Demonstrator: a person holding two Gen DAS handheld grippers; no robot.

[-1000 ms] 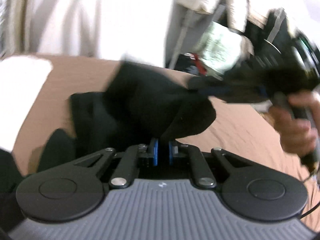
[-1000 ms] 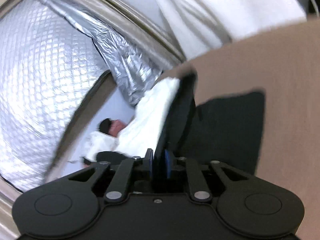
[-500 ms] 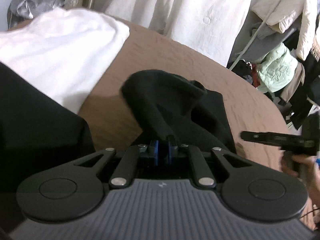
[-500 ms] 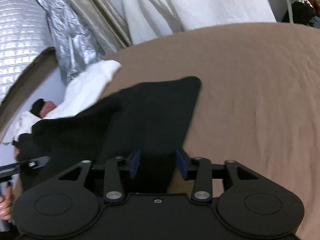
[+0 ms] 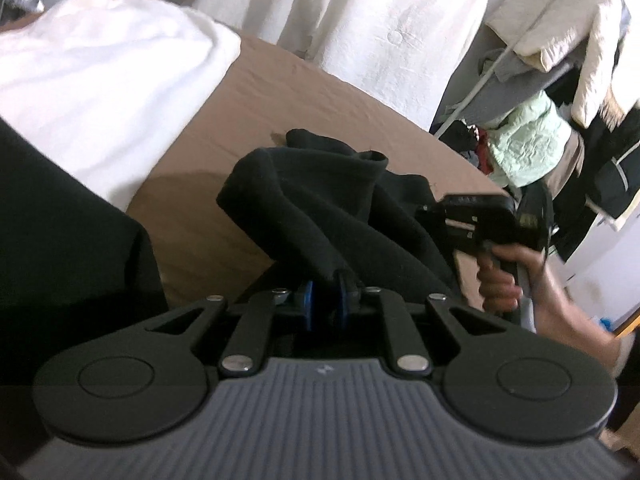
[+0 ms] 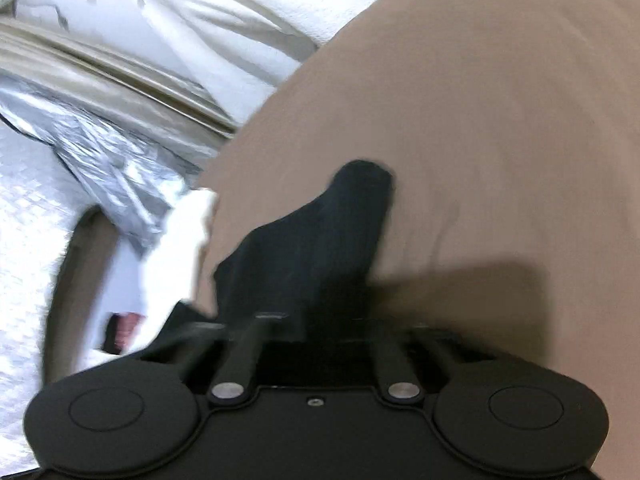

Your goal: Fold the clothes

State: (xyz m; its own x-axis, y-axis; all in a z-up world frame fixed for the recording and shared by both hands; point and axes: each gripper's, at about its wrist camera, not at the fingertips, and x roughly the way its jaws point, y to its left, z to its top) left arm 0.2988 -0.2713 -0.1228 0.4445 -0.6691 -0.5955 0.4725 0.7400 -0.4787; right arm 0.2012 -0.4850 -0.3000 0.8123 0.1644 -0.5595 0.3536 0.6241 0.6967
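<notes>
A black garment (image 5: 320,208) lies bunched on the brown bed sheet (image 5: 280,92). My left gripper (image 5: 326,296) pinches its near fold between the blue pads, and its jaws are opening slightly with the cloth still between them. My right gripper (image 5: 436,216), held by a hand (image 5: 504,272), sits at the garment's right edge. In the right wrist view the black garment (image 6: 328,232) runs down into my right gripper (image 6: 316,320). Its jaws are closing on the cloth, and blur hides the fingertips.
A white folded cloth (image 5: 100,80) and another dark cloth (image 5: 60,240) lie at the left of the bed. A rack hung with clothes (image 5: 540,80) stands at the right. Silver foil sheeting (image 6: 100,152) and white covers (image 6: 240,20) line the far side.
Both grippers came down and the garment dropped from the air onto the bed. My right gripper opened, let the cloth go, then closed again at its edge.
</notes>
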